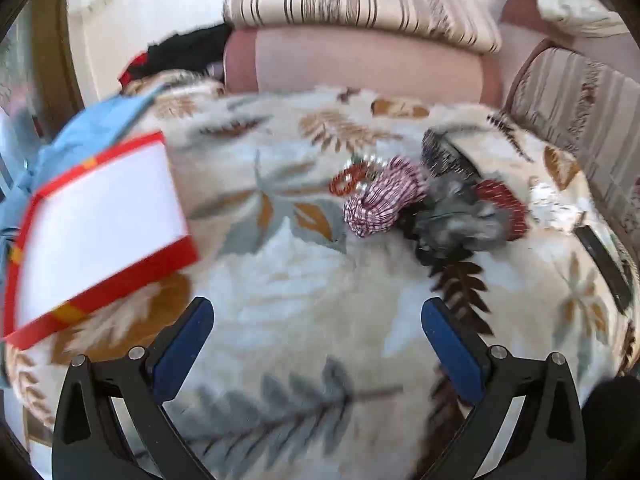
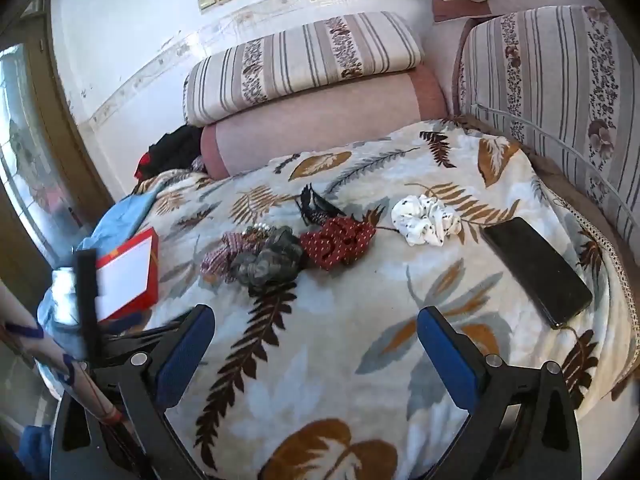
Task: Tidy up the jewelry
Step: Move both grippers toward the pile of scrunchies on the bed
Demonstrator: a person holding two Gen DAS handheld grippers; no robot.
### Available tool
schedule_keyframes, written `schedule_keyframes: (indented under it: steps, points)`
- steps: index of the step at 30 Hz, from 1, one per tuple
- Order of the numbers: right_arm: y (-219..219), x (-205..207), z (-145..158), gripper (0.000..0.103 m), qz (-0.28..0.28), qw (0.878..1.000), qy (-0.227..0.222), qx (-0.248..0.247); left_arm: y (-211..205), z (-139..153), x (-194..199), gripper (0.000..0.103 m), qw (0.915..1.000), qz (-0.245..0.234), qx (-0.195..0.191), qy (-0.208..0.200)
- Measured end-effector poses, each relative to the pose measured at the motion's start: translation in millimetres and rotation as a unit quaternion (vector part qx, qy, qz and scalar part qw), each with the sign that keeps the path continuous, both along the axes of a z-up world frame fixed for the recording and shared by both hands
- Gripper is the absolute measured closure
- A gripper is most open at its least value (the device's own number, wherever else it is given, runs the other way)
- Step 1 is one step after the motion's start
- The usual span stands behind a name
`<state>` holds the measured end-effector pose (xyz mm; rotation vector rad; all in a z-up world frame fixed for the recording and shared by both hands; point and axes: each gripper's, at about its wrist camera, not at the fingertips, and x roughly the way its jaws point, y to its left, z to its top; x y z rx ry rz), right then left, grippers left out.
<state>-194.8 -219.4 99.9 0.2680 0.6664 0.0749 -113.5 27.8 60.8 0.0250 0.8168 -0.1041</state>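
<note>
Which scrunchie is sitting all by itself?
The white scrunchie with black specks. It lies alone on the leaf-patterned blanket near the black phone, while the red dotted scrunchie, grey scrunchie and pink striped scrunchie bunch together.

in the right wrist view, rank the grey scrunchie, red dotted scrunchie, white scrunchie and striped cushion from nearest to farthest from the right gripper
From the right gripper:
1. grey scrunchie, ahead, slightly left
2. red dotted scrunchie, just beyond, centre
3. white scrunchie, farther, right
4. striped cushion, against the wall

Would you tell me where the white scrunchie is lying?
In the right wrist view, the white scrunchie lies on the blanket, between the red scrunchie and the phone.
</note>
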Motion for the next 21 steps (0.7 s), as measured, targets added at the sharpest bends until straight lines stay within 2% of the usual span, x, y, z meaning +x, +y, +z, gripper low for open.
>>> schedule_keyframes:
  steps: [5,8,21]
  points:
    - [15,-6,8,0.000,0.013,1.000,0.003,0.004,10,26,-29,0.000,0.9996,-0.006,-0.003,-0.028]
    - [14,-10,6,0.000,-0.004,1.000,-0.008,-0.011,14,35,-39,0.000,0.9992,-0.005,-0.005,-0.038]
    - [13,-9,4,0.000,0.000,1.000,0.020,0.006,9,34,-48,0.000,0.9993,-0.018,0.004,-0.032]
